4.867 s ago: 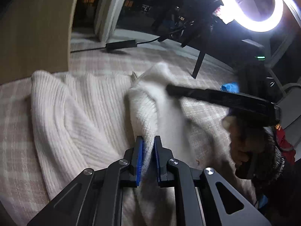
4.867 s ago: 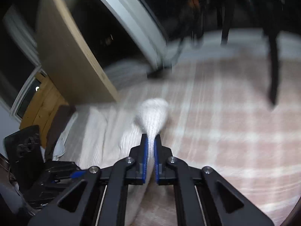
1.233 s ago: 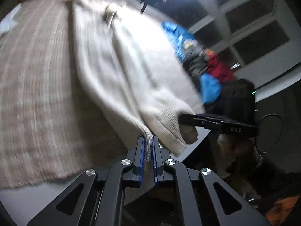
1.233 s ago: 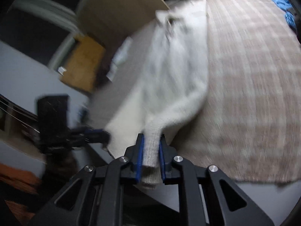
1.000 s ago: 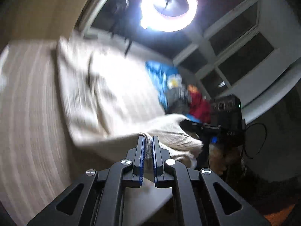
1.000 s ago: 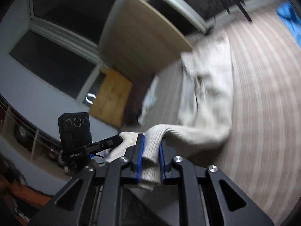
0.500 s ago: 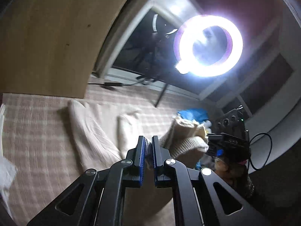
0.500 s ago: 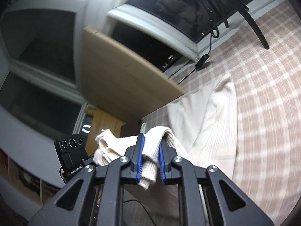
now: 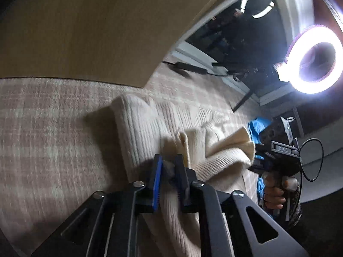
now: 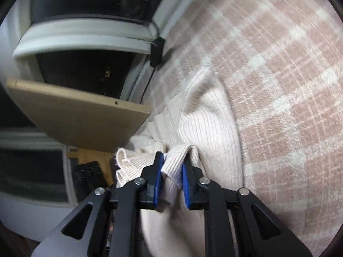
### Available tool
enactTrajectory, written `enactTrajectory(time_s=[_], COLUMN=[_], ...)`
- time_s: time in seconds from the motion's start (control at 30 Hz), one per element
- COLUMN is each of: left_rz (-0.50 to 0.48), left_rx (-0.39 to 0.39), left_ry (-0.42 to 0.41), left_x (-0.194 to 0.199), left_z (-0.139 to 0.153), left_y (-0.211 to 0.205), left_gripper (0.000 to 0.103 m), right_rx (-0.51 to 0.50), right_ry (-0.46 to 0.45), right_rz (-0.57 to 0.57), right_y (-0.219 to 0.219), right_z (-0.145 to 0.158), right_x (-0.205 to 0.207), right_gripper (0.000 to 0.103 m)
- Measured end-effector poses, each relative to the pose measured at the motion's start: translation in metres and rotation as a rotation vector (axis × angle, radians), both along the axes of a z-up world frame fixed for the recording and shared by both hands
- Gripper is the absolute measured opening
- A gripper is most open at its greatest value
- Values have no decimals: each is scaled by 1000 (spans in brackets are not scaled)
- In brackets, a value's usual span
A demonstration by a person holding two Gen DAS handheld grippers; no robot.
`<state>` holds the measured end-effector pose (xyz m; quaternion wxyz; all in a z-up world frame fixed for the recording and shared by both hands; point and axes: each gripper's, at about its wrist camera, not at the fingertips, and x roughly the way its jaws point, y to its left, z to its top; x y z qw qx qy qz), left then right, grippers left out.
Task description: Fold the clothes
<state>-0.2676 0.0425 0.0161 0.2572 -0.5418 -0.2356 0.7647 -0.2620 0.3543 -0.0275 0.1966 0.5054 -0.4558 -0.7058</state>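
Note:
A cream ribbed knit sweater [image 9: 141, 120] lies on a pink plaid cloth [image 9: 47, 124]. My left gripper [image 9: 168, 162] is shut on the sweater's near edge, held over the part that lies flat. My right gripper [image 10: 172, 165] is shut on a bunched corner of the same sweater [image 10: 214, 115]. In the left wrist view the right gripper [image 9: 276, 156] shows at the right, a hand on its grip, with the lifted cream fabric stretched between both grippers. The lower part of the sweater hangs below both jaws.
A tan wooden board [image 9: 85, 27] stands at the cloth's far left; it also shows in the right wrist view [image 10: 81, 115]. A lit ring lamp [image 9: 313, 60] on a stand is at the right. Blue clothing [image 9: 255, 126] lies beyond the sweater. A black cable box [image 10: 157, 51] lies by the window.
Both grippers have swung forward and down with the sweater's edge, bringing it over the flat part. The views now look down along the cloth, closer to the sweater.

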Motion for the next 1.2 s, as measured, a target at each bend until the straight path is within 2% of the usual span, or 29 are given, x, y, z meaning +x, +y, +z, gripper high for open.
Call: enactTrajectory(time_s=[0.03, 0.1, 0.23, 0.3, 0.43, 0.47, 0.57, 0.7, 0.73, 0.77, 0.8, 0.83, 0.87, 0.9, 0.97, 1.13, 1.2], left_rz=[15, 26, 2, -44, -97, -107, -117, -132, -131, -128, -127, -125, -124, -129, -139, -98, -99], left_rx=[16, 28, -17, -64, -202, -223, -249, -272, -273, -273, -272, -270, -269, -259, -223, -225, -222], left_ry=[-7, 15, 112, 154, 173, 165, 139, 173, 178, 182, 195, 210, 225, 238, 257, 314, 322], left_x=[-3, -6, 2, 15, 34, 36, 38, 39, 39, 39, 41, 43, 44, 46, 49, 38, 26], left_z=[1, 12, 38, 42, 27, 19, 2, -2, -2, -2, 1, 4, 8, 12, 22, 52, 55], left_y=[-3, -8, -12, -5, 12, 17, 24, 33, 34, 35, 35, 35, 34, 35, 35, 26, 26], left_gripper=[23, 25, 36, 42, 42, 42, 41, 40, 32, 21, 17, 9, 7, 7, 6, 6, 6], right_rx=[13, 40, 94, 121, 177, 204, 299, 370, 387, 399, 408, 406, 403, 391, 356, 286, 293], right_ry=[20, 61, 142, 182, 260, 260, 274, 283, 285, 290, 299, 321, 341, 353, 359, 375, 363], right_rz=[6, 17, 39, 51, 79, 113, 200, 297, 318, 329, 338, 337, 335, 326, 304, 222, 216], right_y=[1, 4, 10, 13, 17, 10, -12, -37, -42, -46, -49, -51, -53, -50, -43, -20, -18], right_z=[4, 13, 30, 38, 53, 47, 36, 22, 18, 17, 16, 18, 20, 22, 28, 48, 44], right_x=[1, 4, 9, 12, 17, 15, 9, 2, 0, 1, 2, 4, 6, 8, 13, 23, 13], right_gripper=[21, 27, 40, 54, 54, 54, 54, 54, 53, 50, 44, 37, 24, 19, 16, 15, 15])
